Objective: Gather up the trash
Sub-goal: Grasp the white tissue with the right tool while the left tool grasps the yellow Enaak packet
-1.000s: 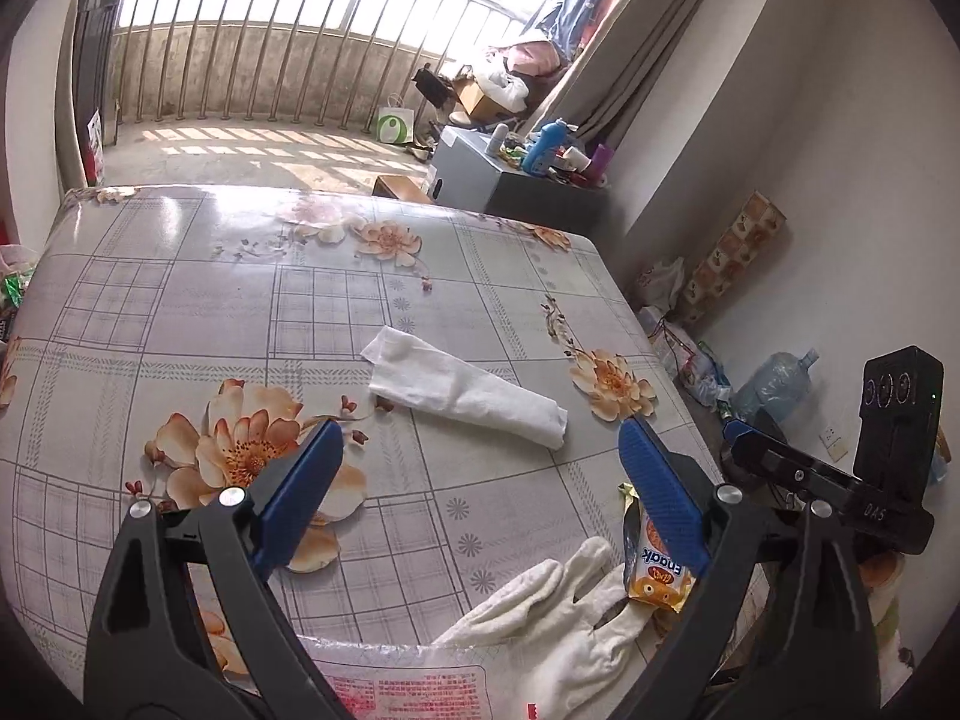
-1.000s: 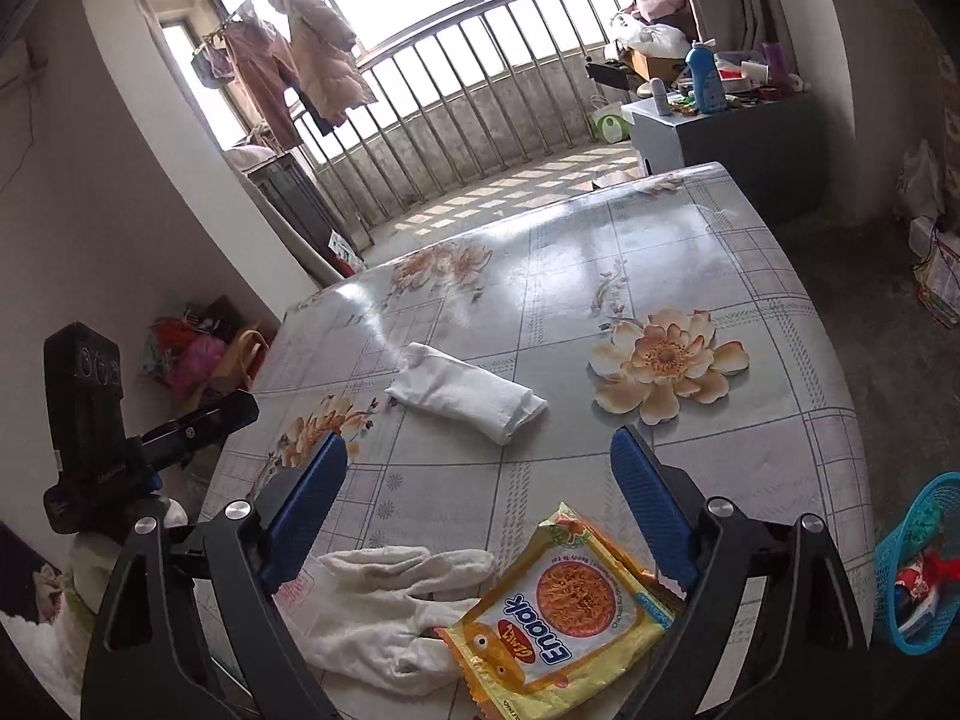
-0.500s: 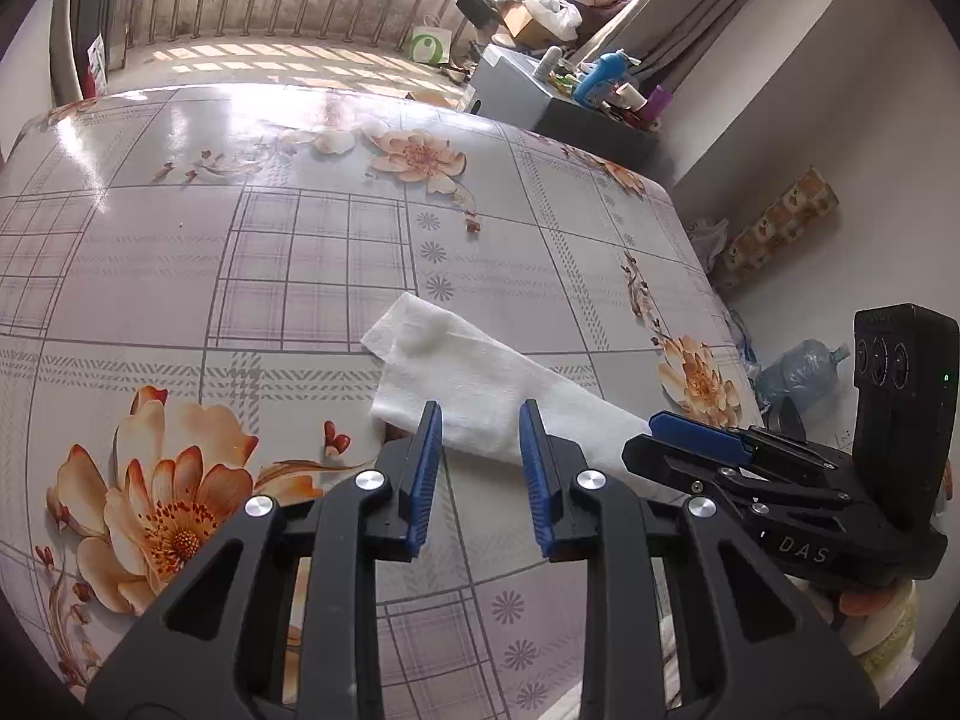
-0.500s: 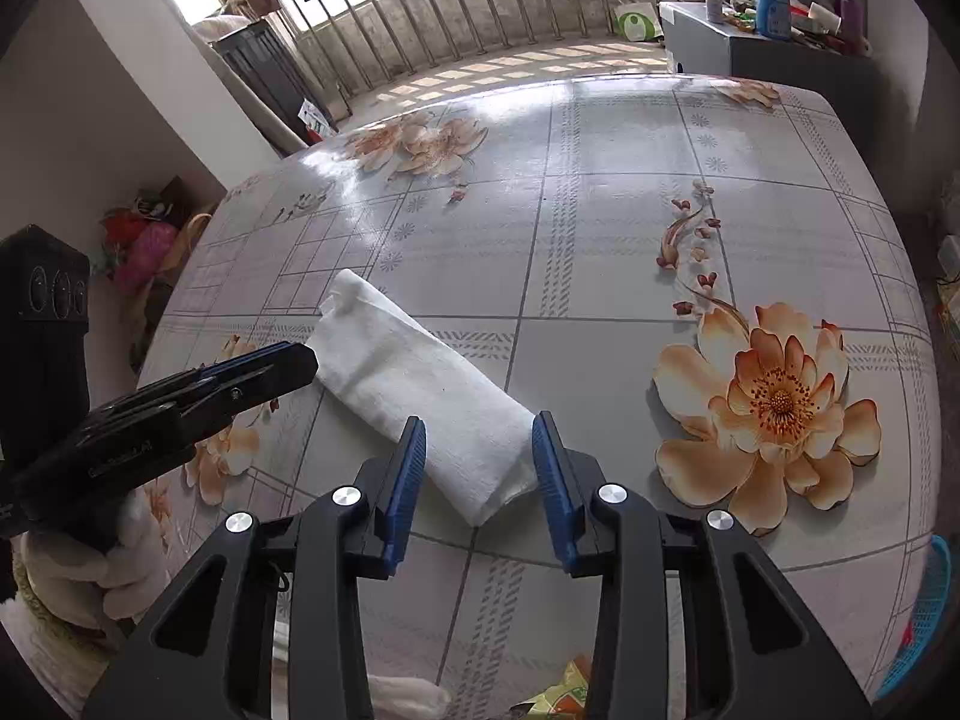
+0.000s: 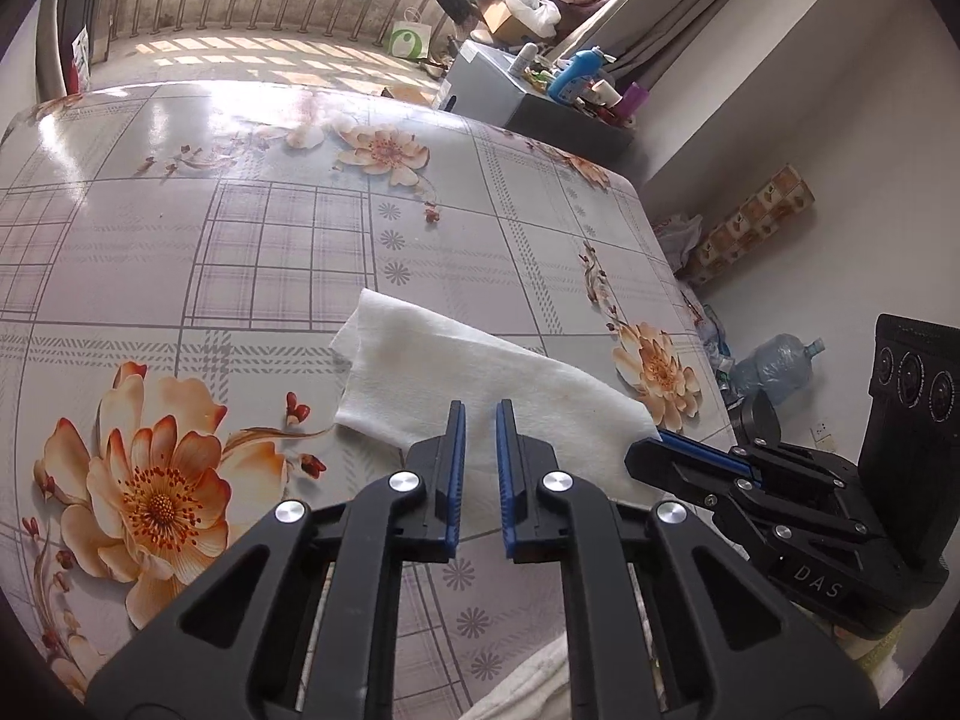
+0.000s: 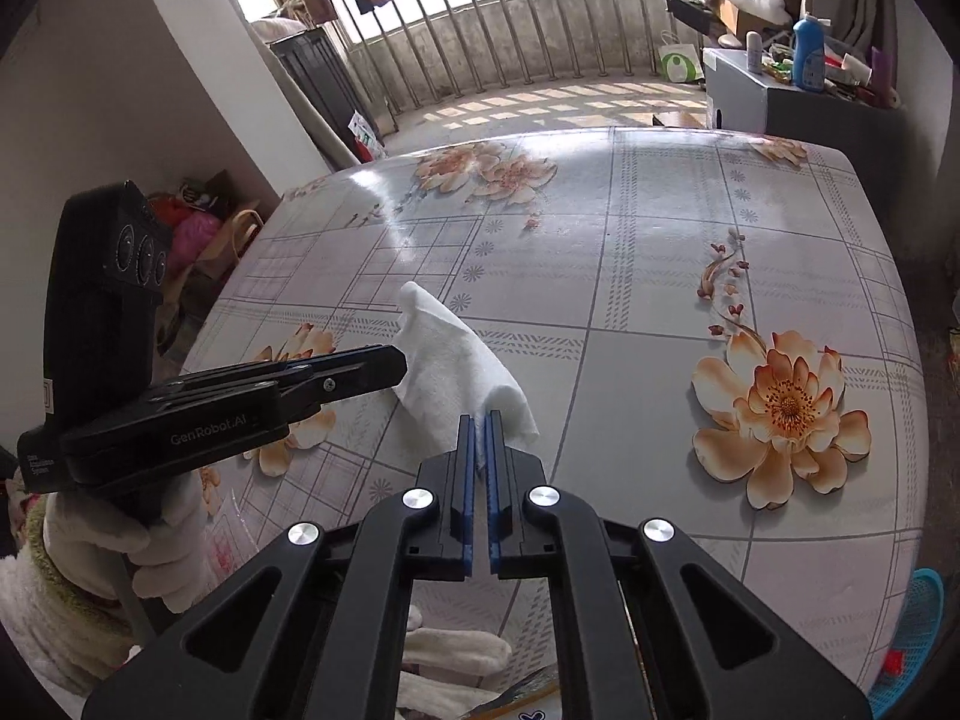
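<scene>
Right tongs (image 6: 478, 420), low centre of the right wrist view: blue pads pressed almost together on the near corner of the white paper towel (image 6: 459, 369), pinching a thin edge so the sheet can be lifted off the tabletop (image 6: 660, 252) rather than pushed along it. Towel bunched and rising slightly toward that pinch, far tip lying toward the middle of the frame.

Left tongs (image 5: 478, 405), low centre of the left wrist view: pads narrowly parted, a slim gap between them, poised over the near edge of the same paper towel (image 5: 480, 384); gripping nothing as far as can be told, probably placed there to steady or gather the loose side. Right tongs also visible here at lower right (image 5: 651, 441), tip at the towel's right corner.

Further out: flowered, glossy cloth covering the tabletop, towel lying roughly mid-surface. Blue basket (image 6: 918, 630) at the lower right edge of the right wrist view, off the tabletop, a likely destination for the trash.
</scene>
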### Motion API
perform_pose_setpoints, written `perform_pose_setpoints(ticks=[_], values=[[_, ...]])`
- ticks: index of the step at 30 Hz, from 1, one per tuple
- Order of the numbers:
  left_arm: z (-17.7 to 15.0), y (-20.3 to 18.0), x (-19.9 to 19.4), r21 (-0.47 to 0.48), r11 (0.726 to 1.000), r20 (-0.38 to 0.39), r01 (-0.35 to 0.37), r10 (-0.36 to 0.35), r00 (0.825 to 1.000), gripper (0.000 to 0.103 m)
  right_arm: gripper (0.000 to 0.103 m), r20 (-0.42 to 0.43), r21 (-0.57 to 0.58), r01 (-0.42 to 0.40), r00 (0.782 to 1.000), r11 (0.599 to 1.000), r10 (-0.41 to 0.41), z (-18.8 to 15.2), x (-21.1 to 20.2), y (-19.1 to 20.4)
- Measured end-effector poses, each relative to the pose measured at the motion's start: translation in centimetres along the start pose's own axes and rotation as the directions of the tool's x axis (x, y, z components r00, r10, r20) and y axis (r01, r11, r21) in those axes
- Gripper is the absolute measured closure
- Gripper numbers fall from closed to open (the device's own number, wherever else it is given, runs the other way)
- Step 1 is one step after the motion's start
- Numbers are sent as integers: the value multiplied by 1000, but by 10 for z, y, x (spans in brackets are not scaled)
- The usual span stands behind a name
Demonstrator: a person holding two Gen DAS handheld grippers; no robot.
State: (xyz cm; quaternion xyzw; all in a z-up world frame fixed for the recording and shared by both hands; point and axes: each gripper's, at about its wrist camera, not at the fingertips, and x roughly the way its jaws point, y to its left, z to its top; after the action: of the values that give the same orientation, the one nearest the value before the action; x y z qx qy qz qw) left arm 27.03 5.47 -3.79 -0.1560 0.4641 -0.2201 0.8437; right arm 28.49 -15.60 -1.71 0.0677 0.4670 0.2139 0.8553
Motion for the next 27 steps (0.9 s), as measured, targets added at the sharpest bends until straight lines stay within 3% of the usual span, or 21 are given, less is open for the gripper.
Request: perform_pose_setpoints(ticks=[5, 8, 14, 17, 20, 21, 23, 27], values=[[-10, -20, -48, 74, 996, 42, 48, -51, 998, 95, 99, 123, 66, -26, 992, 998, 17, -20, -63, -4], [-25, -32, -65, 106, 991, 28, 85, -89, 996, 95, 99, 178, 133, -38, 984, 990, 14, -45, -97, -15], [-64, -56, -65, 130, 975, -53, 178, -173, 984, 95, 99, 248, 326, 20, 963, 945, -106, -105, -145, -54], [-79, -68, -52, 120, 970, -99, 211, -200, 975, 95, 99, 227, 421, 48, 961, 906, -157, -133, -149, -74], [-92, -79, -33, 108, 968, -164, 226, -207, 965, 94, 99, 147, 488, 106, 969, 867, -201, -155, -133, -86], [-96, -83, -26, 108, 969, -181, 222, -200, 963, 89, 99, 120, 497, 124, 970, 859, -210, -160, -126, -88], [-101, -90, -13, 119, 974, -207, 193, -166, 964, 80, 99, 92, 515, 122, 976, 848, -197, -171, -115, -90], [-103, -100, 5, 153, 974, -227, 165, -127, 965, 79, 99, 76, 530, 113, 981, 840, -179, -181, -105, -91]])
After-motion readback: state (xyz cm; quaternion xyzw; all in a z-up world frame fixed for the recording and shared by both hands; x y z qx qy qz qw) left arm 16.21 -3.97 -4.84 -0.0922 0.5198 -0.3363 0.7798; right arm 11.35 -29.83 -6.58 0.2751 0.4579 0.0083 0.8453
